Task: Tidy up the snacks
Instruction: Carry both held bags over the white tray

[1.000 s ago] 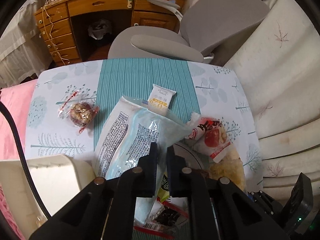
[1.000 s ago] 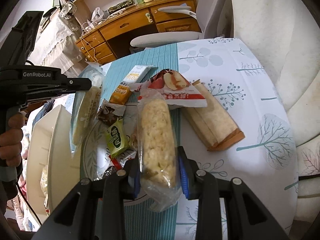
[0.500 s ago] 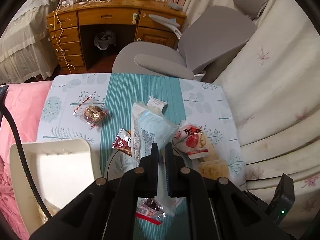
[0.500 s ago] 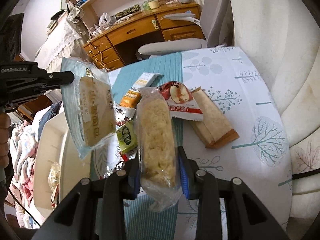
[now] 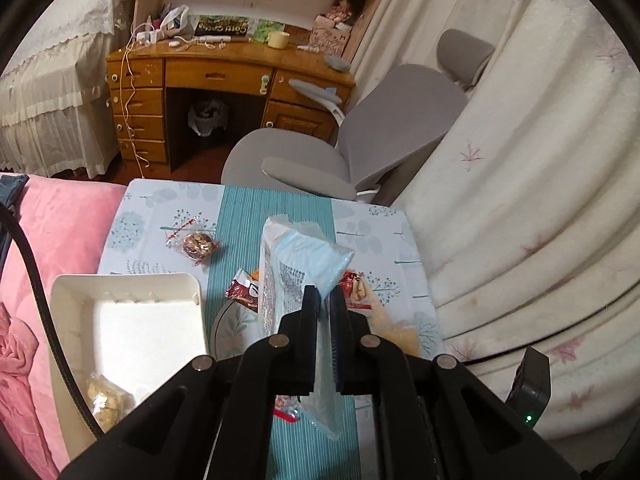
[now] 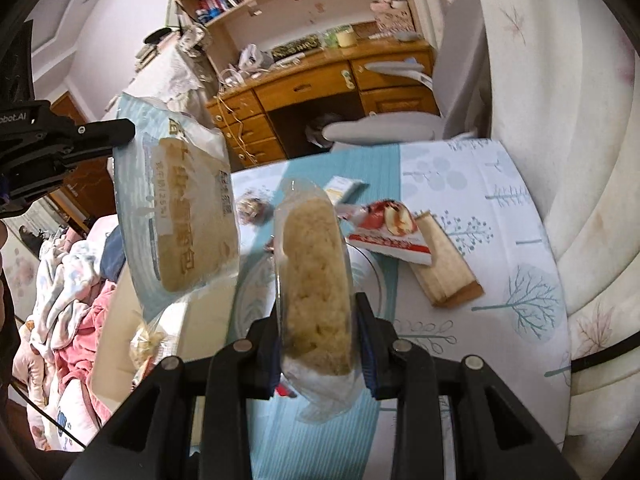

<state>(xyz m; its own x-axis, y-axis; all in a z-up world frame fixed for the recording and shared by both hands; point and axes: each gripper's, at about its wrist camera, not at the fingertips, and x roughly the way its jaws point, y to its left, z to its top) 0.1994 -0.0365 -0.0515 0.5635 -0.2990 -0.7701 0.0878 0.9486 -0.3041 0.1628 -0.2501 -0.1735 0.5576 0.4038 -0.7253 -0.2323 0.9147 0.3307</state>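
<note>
Both of your grippers are in the air above the table, each carrying 1 wrapped snack. Your left gripper has its jaws pressed almost together on the thin edge of a bread bag, which hangs free with its blue and white back facing the left camera. In the right camera the same bag appears at about 9 o'clock, dangling from the black fingers and showing the pale loaf inside. Your right gripper pinches a rice cake bar in clear wrap, standing nearly upright between the pads.

The white bin sits at about 8 o'clock in the left view, mostly bare, with 1 small bag of puffed snacks in its near corner. Still on the table are a round nut cookie, a dark red packet, an apple-picture packet and a brown bar touching it.

This looks like the carrying step, snacks lifted but not yet placed. Next you would probably swing each snack over the bin's open middle, lower it clear of the rim, then spread the jaws. The hanging bread bag may sway, so let it settle first.
</note>
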